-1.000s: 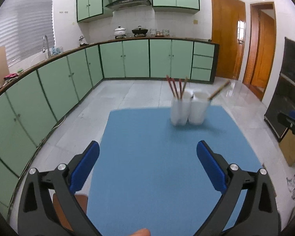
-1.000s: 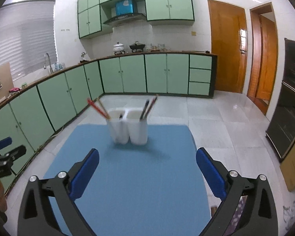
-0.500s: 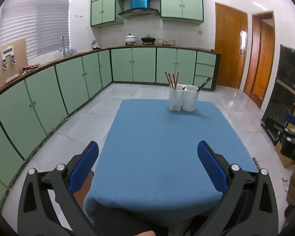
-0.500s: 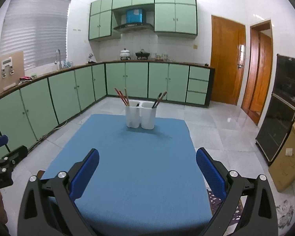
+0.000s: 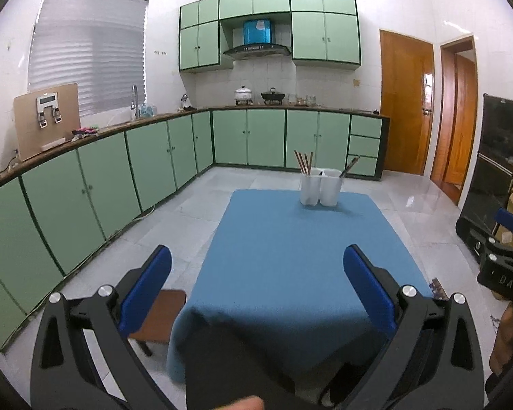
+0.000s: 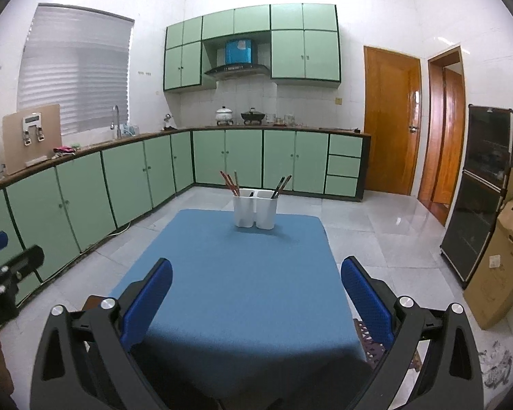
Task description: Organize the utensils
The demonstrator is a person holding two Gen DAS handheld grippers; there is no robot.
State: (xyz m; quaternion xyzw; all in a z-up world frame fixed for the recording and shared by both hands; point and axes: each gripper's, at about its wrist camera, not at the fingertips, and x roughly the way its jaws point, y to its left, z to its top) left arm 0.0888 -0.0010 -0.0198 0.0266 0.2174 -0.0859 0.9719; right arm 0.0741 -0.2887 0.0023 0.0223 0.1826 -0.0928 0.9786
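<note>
Blue cloth [image 6: 242,283], white holder [image 6: 255,207], reddish-looking chopsticks [image 6: 229,181]

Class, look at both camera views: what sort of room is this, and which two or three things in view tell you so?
Most likely a home kitchen: green cabinets under a long counter, a range hood above pots, and a tap by the window.

Matt blue cloth [image 6: 239,294], glossy floor tiles [image 6: 386,218] (reflective), white plastic holder [image 6: 255,207]

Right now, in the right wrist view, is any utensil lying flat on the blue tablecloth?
No, the blue tablecloth carries only the white holder, with the chopsticks standing inside it.
</note>
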